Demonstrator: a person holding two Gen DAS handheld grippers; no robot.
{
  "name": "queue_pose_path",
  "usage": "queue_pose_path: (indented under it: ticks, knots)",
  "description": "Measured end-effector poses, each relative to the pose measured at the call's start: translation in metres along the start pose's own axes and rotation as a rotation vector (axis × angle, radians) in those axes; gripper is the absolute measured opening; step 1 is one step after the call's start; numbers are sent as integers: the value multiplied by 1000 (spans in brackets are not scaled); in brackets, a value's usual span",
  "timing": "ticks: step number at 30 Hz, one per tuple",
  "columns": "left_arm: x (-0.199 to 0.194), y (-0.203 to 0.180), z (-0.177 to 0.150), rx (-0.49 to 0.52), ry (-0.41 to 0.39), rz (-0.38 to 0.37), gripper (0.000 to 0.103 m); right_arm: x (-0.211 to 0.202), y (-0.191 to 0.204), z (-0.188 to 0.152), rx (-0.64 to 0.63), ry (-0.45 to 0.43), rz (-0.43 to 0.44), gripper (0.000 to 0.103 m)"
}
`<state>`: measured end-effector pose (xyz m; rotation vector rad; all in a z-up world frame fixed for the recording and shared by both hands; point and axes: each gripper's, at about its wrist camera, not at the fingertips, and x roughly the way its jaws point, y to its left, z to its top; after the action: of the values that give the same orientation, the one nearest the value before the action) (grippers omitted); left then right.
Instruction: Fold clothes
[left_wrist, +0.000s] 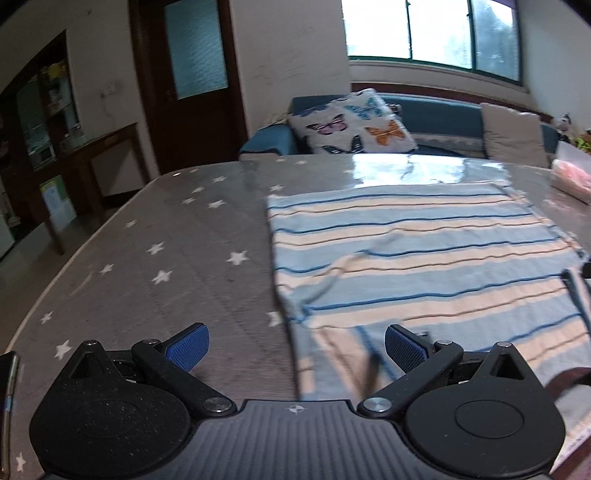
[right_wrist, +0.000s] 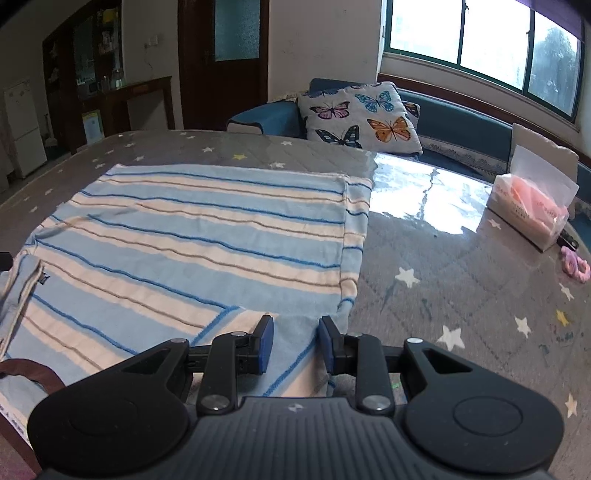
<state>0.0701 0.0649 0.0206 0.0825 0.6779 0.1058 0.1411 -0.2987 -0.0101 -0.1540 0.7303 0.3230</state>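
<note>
Two blue pads of the left gripper (left_wrist: 296, 350) stand wide apart in the left wrist view, with nothing between them but the table below. Under the left pad lies the grey star-printed table cover (left_wrist: 155, 258). The near left edge of the striped cloth (left_wrist: 424, 258) runs just under the right pad and spreads away ahead and to the right of the gripper, flat on the table, with a small fold raised near its near left corner. Far ahead of the gripper a butterfly cushion (left_wrist: 351, 125) leans on a blue sofa (left_wrist: 436, 118) under a window (left_wrist: 428, 29).

Seen from the right wrist view, the right gripper (right_wrist: 296, 341) has its jaws narrowly parted over the near right corner of the striped cloth (right_wrist: 207, 236). Cloth shows in the gap, but the pads do not press on it. The cloth stretches ahead and to the left of the gripper; bare table cover (right_wrist: 443, 266) lies to its right. Farther ahead on the right sits a tissue pack (right_wrist: 532, 206), with a pink hair tie (right_wrist: 576, 266) beside it. The cushion (right_wrist: 362, 118) stands beyond the table's far edge.
</note>
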Motion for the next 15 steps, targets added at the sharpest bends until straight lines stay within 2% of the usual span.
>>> queue_pose_path:
  ticks: [4,6,15]
  knots:
    - [17,5,-2,9,49,51,103,5,1,-5,-14,5,-3,28]
    - [22,5,-3,15,60,50,103,4,2,-3,-20,3,-7,28]
    - [19,4,-6,28,46,60,103,-2,11,-7,-51,-2,0,30]
